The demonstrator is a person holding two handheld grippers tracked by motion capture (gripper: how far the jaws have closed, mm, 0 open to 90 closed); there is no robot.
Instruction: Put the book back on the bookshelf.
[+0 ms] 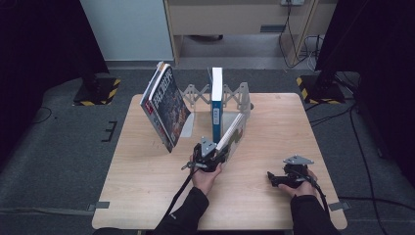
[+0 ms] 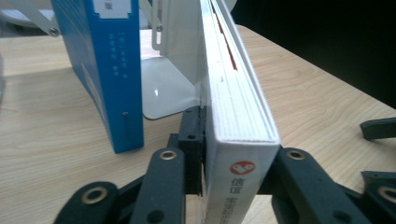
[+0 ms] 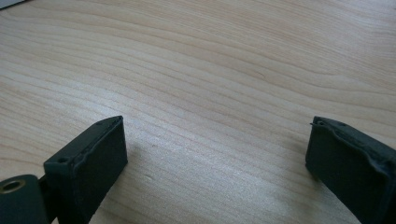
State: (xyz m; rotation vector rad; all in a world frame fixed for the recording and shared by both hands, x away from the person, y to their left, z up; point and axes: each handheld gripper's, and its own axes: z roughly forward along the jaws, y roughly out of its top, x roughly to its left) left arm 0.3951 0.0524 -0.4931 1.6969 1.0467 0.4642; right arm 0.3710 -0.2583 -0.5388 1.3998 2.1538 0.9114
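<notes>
A white book (image 1: 235, 129) leans to the right against the right end of a grey folding book rack (image 1: 194, 93). My left gripper (image 1: 221, 151) is shut on its near lower corner. In the left gripper view the two black jaws press on either side of the white book (image 2: 236, 93), close to its spine. A blue-spined book (image 1: 216, 105) stands upright in the rack's middle, just left of the white book. My right gripper (image 1: 270, 179) rests on the table at the right, open, with bare wood between its jaws (image 3: 215, 144).
A dark-covered book (image 1: 164, 105) leans at the rack's left end, tilted towards the table's left. The blue-spined book (image 2: 107, 70) and the rack's metal plate (image 2: 163, 88) stand close beside the held book. The wooden table (image 1: 147, 186) is bordered by dark floor and cables.
</notes>
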